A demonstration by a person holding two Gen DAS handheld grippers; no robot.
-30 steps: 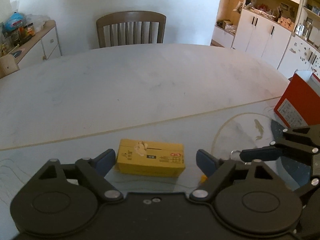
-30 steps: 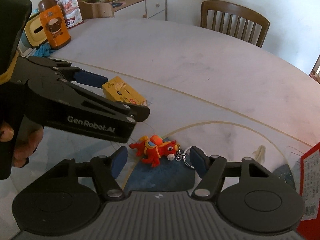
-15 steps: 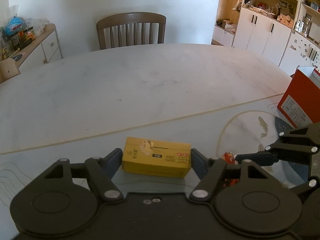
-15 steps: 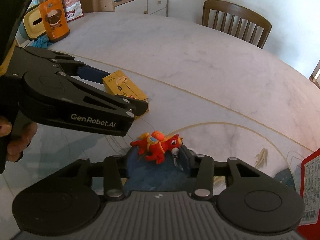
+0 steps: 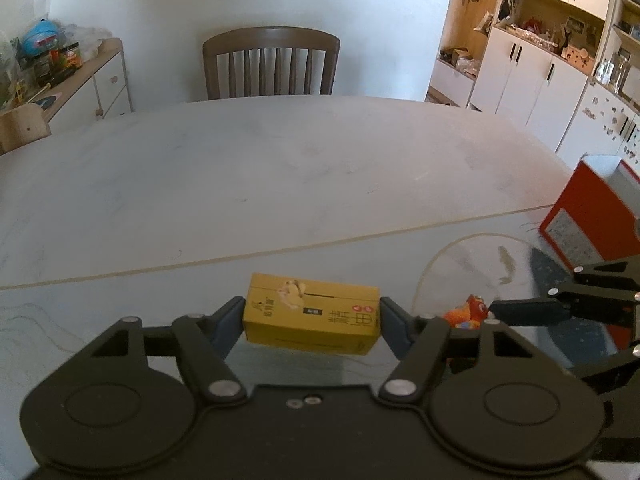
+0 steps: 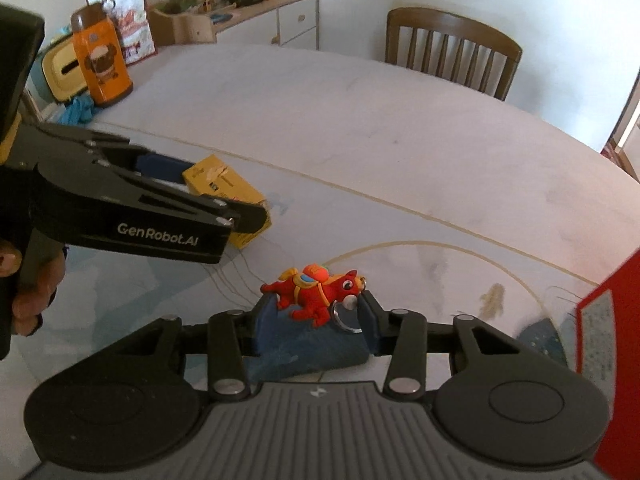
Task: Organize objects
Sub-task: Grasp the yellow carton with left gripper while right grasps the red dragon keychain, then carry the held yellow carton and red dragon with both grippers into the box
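Note:
My left gripper (image 5: 312, 320) is shut on a small yellow box (image 5: 311, 318), holding it by its two short ends just above the table. In the right wrist view the same yellow box (image 6: 226, 192) shows behind the left gripper's arm. My right gripper (image 6: 316, 308) is shut on a red toy horse keychain (image 6: 316, 292), lifted a little off the table, its metal ring hanging by the right finger. From the left wrist view the red toy horse (image 5: 466, 314) peeks out beside my right gripper's finger.
A red box (image 5: 592, 220) stands at the right on the round marble table (image 5: 280, 160). An orange bottle (image 6: 100, 60) and a yellow tissue holder (image 6: 60, 72) sit at the far left. A wooden chair (image 5: 272, 64) stands behind the table. A hand (image 6: 28, 292) holds the left gripper.
Both grippers went from open to shut: the left one on the yellow box, the right one on the red toy horse. Both objects now sit slightly higher off the table.

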